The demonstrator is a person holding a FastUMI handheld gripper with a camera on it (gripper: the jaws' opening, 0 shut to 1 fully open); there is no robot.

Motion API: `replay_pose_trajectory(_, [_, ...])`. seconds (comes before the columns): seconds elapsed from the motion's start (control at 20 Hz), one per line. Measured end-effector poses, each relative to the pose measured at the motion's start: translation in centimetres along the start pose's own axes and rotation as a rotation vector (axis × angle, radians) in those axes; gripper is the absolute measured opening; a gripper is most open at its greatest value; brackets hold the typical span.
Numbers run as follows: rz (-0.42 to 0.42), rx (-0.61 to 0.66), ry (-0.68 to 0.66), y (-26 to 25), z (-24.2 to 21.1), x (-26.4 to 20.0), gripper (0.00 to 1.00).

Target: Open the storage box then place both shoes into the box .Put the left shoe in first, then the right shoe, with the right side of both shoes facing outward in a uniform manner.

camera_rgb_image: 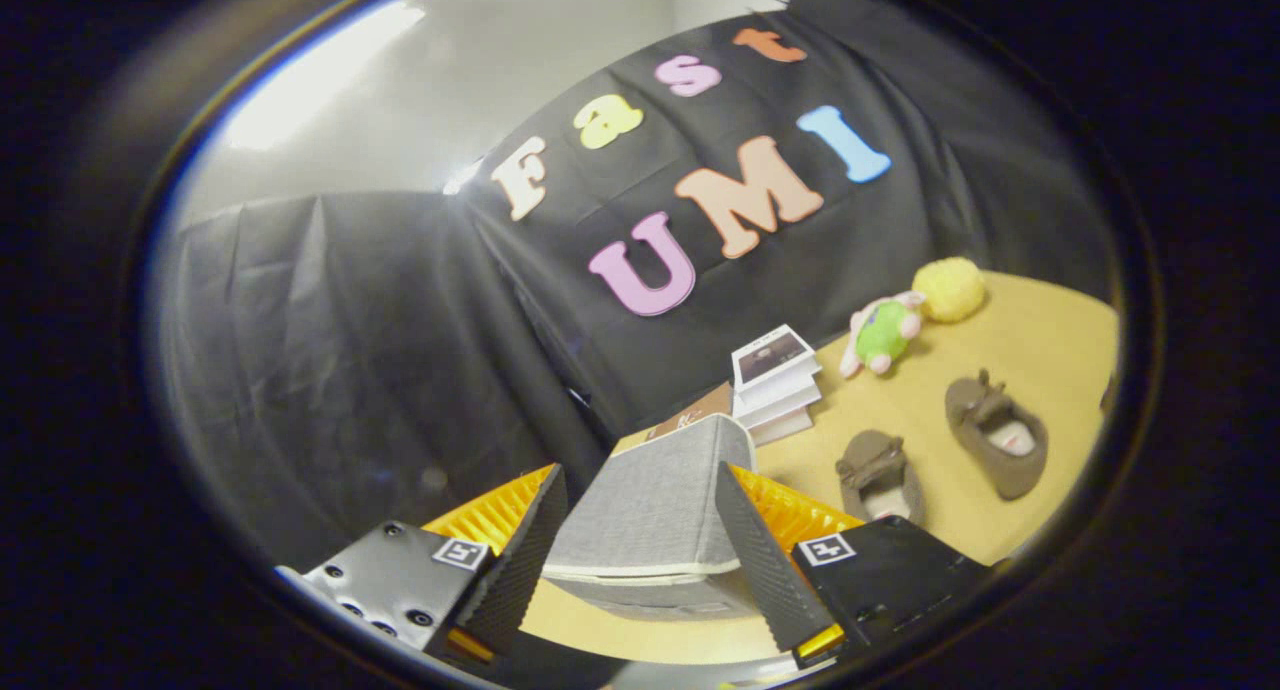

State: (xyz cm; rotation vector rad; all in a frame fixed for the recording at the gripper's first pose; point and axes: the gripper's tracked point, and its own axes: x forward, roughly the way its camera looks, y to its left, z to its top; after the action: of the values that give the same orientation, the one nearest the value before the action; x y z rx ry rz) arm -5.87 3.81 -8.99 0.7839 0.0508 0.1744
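Jaws spread apart around one grey storage box (655,510) — two brown shoes (880,475) (997,435) lie beyond, one stack of books (775,385).

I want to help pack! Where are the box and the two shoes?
Box (650,515), gripper view, grey lid top.
Nearer shoe (875,470), gripper view, its toe.
Farther shoe (985,425), gripper view, its upper.
Gripper (640,560) open.

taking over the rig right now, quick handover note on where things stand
Tongs: open, fingers on either side of the grey storage box, not pressing on it.
Box: on the table, lid looks closed, just ahead between the fingers.
Shoes: both brown, on the table beyond the box; near shoe, far shoe.
Done: nothing yet.
Left: open the box, put in the left shoe, then the right, right sides facing out.
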Motion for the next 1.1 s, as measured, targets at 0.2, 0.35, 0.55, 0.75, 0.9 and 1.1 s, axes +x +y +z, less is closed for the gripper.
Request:
replay_pose_trajectory(0.2, [-0.080,0.230,-0.069,-3.1,-1.0,0.2,0.98])
replay_pose_trajectory(0.35, [-0.143,0.363,-0.081,-5.4,-2.9,1.4,0.98])
replay_pose_trajectory(0.55, [-0.238,0.504,-0.096,-7.8,-5.0,2.8,0.98])
replay_pose_trajectory(0.75, [-0.285,0.712,-0.119,-8.6,-7.5,4.7,0.98])
replay_pose_trajectory(0.9, [-0.313,0.843,-0.131,-9.0,-9.0,5.6,0.98])
replay_pose_trajectory(1.1, [-0.297,0.950,-0.129,-8.2,-9.8,6.7,0.71])
